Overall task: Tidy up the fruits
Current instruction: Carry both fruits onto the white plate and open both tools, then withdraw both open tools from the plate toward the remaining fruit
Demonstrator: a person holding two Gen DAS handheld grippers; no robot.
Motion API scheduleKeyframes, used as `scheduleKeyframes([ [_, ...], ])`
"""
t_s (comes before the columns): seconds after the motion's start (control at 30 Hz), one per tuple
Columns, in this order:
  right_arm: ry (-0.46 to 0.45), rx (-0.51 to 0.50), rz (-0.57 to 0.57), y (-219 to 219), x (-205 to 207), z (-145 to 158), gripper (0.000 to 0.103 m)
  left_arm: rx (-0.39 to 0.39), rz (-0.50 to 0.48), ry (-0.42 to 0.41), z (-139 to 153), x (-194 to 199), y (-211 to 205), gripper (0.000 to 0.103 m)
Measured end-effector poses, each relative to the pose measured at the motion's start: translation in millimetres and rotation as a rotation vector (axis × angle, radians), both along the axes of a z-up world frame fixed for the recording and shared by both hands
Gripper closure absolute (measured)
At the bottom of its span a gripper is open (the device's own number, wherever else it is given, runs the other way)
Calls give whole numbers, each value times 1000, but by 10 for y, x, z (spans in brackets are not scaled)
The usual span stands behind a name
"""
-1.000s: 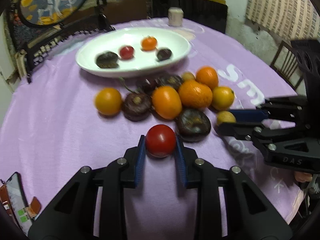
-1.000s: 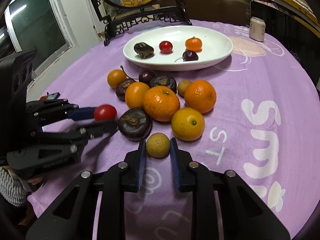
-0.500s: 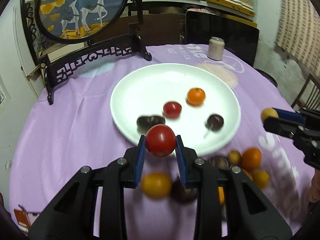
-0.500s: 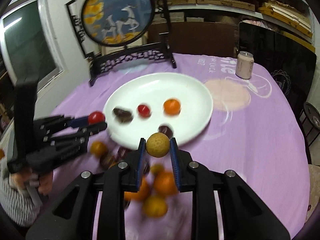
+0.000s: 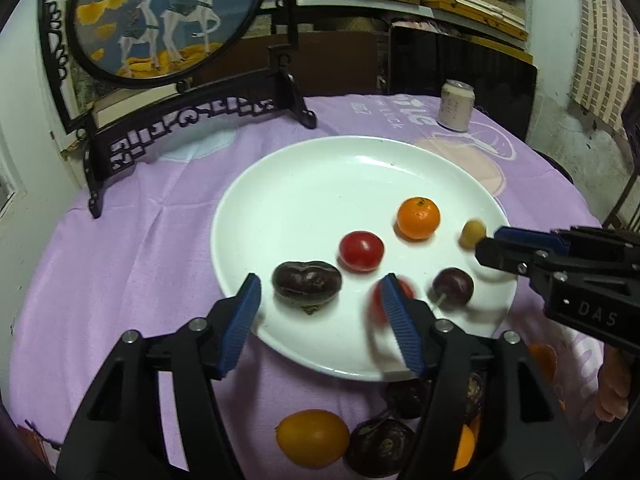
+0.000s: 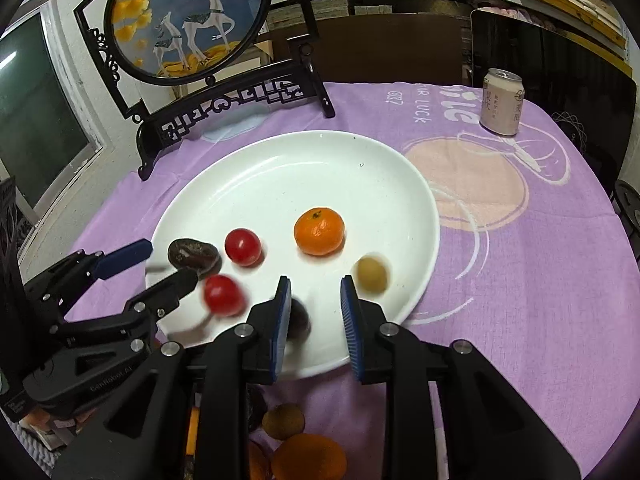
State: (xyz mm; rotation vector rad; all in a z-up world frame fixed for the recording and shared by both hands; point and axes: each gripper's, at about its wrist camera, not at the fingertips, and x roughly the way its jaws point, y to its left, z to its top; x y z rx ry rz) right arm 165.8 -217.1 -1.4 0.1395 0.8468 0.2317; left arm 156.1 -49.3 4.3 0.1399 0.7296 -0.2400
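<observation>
A white plate (image 5: 320,184) (image 6: 280,172) holds a mandarin (image 5: 418,218) (image 6: 319,231), a red tomato (image 5: 361,251) (image 6: 242,246), a dark wrinkled fruit (image 5: 307,282) (image 6: 193,255) and a dark plum (image 5: 453,286) (image 6: 300,322). My left gripper (image 5: 320,314) (image 6: 164,266) is open over the plate's near edge; a blurred red tomato (image 5: 394,300) (image 6: 223,295) lies free beside its right finger. My right gripper (image 6: 316,320) (image 5: 486,246) is open; a blurred yellow fruit (image 6: 372,274) (image 5: 472,233) lies free on the plate just ahead of it.
More oranges (image 5: 313,438) (image 6: 308,458) and dark fruits (image 5: 380,446) lie on the purple cloth (image 6: 520,260) below the plate. A drink can (image 5: 456,106) (image 6: 502,102) stands at the back right. A framed deer screen (image 5: 160,20) (image 6: 188,20) stands at the back left.
Both grippers moved on over the plate and opened. The red tomato left the left gripper and the yellow fruit left the right gripper; both now lie on the plate.
</observation>
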Motion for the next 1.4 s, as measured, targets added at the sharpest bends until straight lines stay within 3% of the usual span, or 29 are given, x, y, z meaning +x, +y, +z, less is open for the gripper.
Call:
scheduleKeyframes([
  [0.3,-33,4,32,60,-315,101,77,29,59,-95,99,-317,126,25],
  [0.7,-53,34,34,15,-798,86,75,68,90,-121,60,-681,220,15],
  [0.77,-55,30,33,15,-894,64,66,65,99,-127,69,-726,254,15],
  [0.83,-64,18,23,10,-982,51,50,58,106,-129,77,-752,282,15],
  [1.4,-41,-10,45,48,-1387,-154,49,40,149,-150,113,-969,454,10],
])
